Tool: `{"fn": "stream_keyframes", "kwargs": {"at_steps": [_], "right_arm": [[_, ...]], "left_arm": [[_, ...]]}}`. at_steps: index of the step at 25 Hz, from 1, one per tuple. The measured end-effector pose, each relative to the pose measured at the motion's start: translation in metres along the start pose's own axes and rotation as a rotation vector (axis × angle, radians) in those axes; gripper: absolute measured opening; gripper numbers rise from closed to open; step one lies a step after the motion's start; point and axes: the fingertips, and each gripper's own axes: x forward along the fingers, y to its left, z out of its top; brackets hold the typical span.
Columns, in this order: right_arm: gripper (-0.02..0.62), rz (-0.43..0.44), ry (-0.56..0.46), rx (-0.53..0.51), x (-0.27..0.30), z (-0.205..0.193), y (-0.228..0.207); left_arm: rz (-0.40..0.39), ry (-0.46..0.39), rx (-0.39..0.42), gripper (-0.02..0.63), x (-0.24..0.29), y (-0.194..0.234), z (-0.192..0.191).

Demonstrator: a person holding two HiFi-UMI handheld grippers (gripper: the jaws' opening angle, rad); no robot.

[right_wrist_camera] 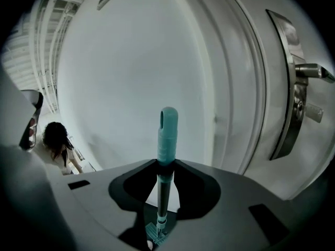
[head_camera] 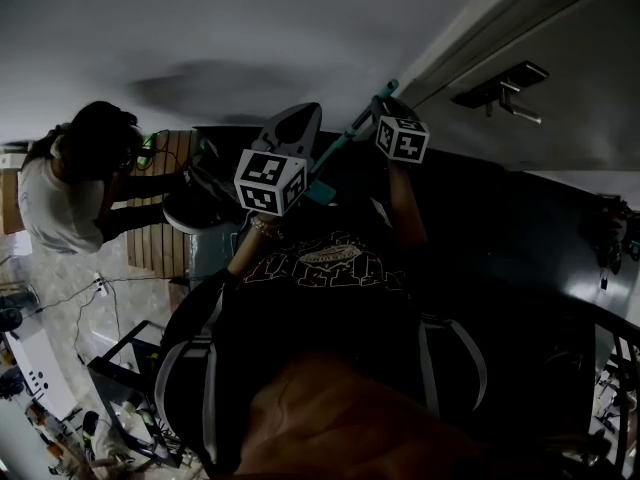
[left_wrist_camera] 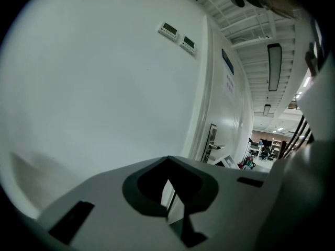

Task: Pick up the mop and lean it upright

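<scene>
The mop [head_camera: 345, 138] stands nearly upright close to the white wall [right_wrist_camera: 136, 77]. Its teal handle [right_wrist_camera: 167, 135] rises past my right gripper [right_wrist_camera: 165, 197], and the pole runs down to the mop head [right_wrist_camera: 156, 233] on the floor. In the right gripper view, a light gap shows on each side of the pole, so that gripper is open around it. In the head view my right gripper [head_camera: 385, 108] is at the handle's top. My left gripper [head_camera: 295, 128] hangs beside the pole, apart from it. The left gripper [left_wrist_camera: 175, 197] shows a narrow gap with nothing in it.
A door with a metal lever handle [right_wrist_camera: 309, 72] is just right of the mop, and the lever [head_camera: 505, 88] also shows in the head view. A dark-haired person [head_camera: 70, 183] bends over by a slatted wooden panel [head_camera: 160, 238] at the left. Cables lie on the floor there.
</scene>
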Motion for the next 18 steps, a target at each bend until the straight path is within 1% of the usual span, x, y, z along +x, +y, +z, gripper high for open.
{"fn": "stream_keyframes", "kwargs": {"at_steps": [12,18], "right_arm": [[0.112,-0.032,-0.006,0.047,0.019,0.007,-0.027],[0.112,-0.067,0.004,0.079,0.023,0.008,-0.040]], "left_arm": [[0.004,0.011,0.002,0.044,0.004,0.006,0.003],[0.012,0.013,0.009,0.044,0.007,0.009,0.004]]}}
